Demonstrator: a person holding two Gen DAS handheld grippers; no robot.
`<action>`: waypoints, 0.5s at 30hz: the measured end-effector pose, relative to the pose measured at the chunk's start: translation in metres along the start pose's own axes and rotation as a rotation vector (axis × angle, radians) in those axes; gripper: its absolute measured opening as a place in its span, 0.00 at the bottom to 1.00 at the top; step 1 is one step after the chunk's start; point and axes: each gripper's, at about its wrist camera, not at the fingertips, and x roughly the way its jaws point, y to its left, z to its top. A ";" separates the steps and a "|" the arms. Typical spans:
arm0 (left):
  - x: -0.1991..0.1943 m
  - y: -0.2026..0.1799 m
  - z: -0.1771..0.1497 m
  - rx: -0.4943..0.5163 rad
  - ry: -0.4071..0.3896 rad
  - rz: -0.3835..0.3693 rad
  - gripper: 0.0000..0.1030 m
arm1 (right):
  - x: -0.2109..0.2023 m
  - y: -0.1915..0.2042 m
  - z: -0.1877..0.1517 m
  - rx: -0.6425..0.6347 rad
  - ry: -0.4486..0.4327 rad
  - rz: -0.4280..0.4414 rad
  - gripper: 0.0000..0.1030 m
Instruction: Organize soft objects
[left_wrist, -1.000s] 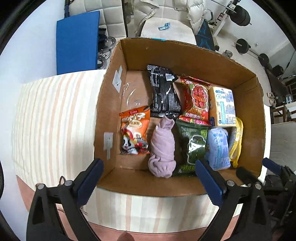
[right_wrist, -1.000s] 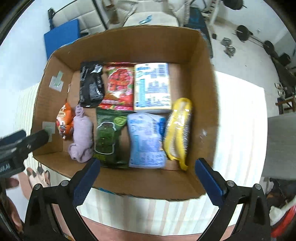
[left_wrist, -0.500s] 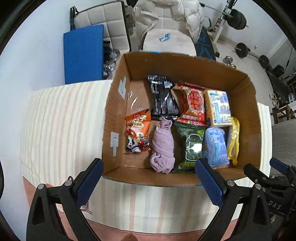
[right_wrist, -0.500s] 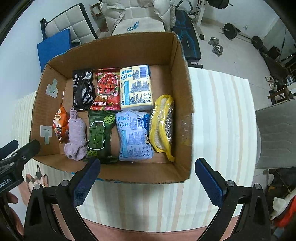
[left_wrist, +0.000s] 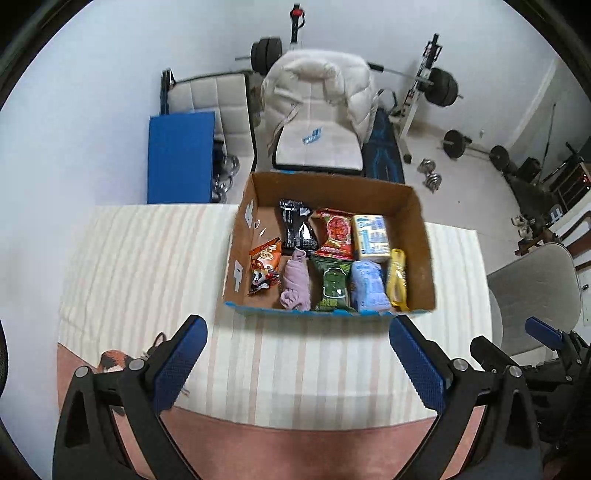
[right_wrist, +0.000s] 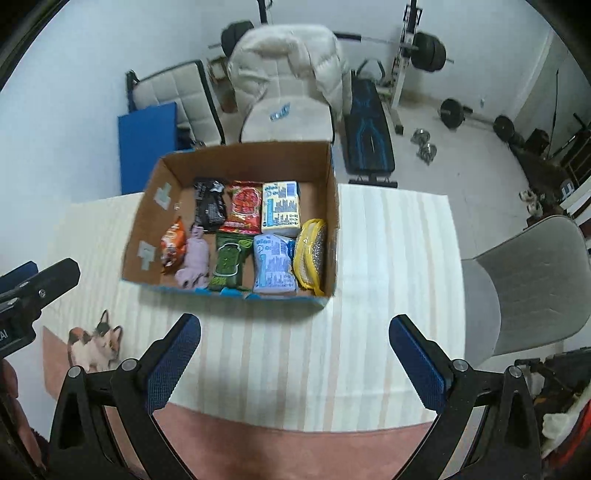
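Left wrist view: cardboard box (left_wrist: 419, 236) holds snack packets (left_wrist: 334, 236); both claws (left_wrist: 295, 354) spread, empty.

Matt cardboard box (left_wrist: 419, 236); glossy plastic snack packs (left_wrist: 334, 236); soft cloth roll (left_wrist: 294, 284).

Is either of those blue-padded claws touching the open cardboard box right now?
Apart. In the right wrist view, striped tablecloth shows between the right gripper and the cardboard box; the left wrist view shows the same gap before the left gripper.
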 end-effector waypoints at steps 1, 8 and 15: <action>-0.012 -0.002 -0.006 0.007 -0.014 -0.001 0.98 | -0.014 -0.001 -0.007 0.005 -0.018 0.007 1.00; -0.063 -0.003 -0.033 -0.002 -0.067 0.011 0.98 | -0.085 -0.005 -0.043 0.034 -0.110 0.033 1.00; -0.100 -0.003 -0.056 -0.010 -0.080 -0.005 0.98 | -0.141 -0.008 -0.072 0.029 -0.158 0.025 1.00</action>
